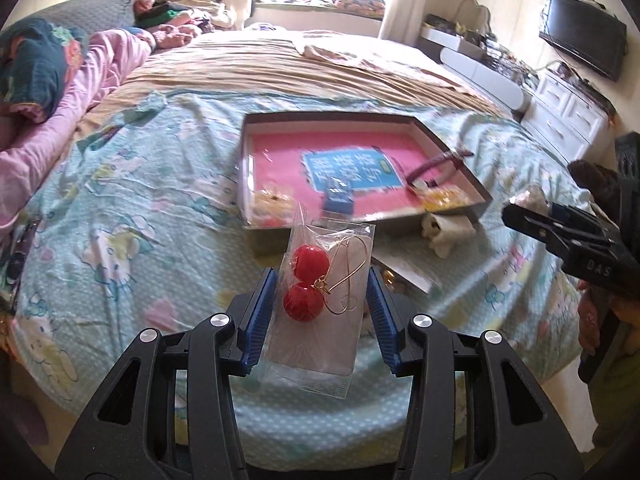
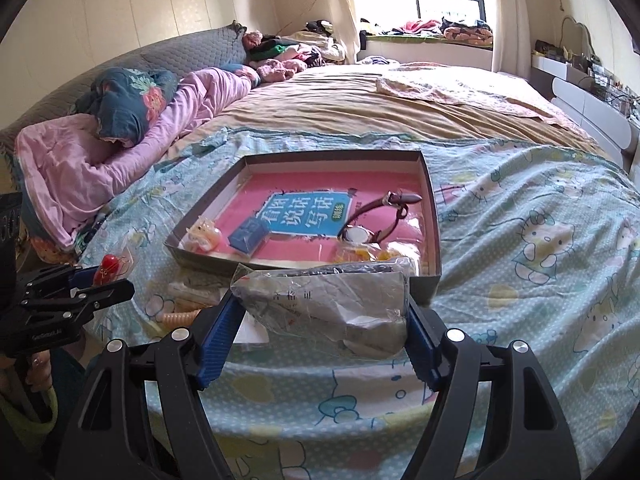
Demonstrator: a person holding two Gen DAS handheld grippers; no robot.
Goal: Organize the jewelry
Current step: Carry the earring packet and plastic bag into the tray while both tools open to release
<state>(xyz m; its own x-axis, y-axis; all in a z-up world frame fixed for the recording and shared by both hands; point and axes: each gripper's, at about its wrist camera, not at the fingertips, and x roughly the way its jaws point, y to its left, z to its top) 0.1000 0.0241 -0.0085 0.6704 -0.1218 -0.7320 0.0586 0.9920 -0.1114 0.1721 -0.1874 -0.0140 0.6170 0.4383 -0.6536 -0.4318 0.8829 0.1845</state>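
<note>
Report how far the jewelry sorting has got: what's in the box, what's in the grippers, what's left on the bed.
Done: the box already holds a watch, a small blue case and some yellow pieces.
In hand: the left hand-held gripper grips a clear bag of red ball earrings; the right hand-held gripper grips a crumpled plastic packet.
Left: both packets, plus a white item lying on the bedsheet beside the box.

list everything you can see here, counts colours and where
earring packet: 1, clear, two red ball earrings, in left gripper
plastic bag: 1, clear, crumpled, in right gripper
shallow box: 1, grey, pink floor, on bed
watch: 1, maroon strap, in box, right
small case: 1, blue, in box
bedsheet: 1, teal cartoon print, under box
quilt: 1, pink, left of bed
tv: 1, black, right wall
left gripper: black, blue pads
right gripper: black, blue pads
</note>
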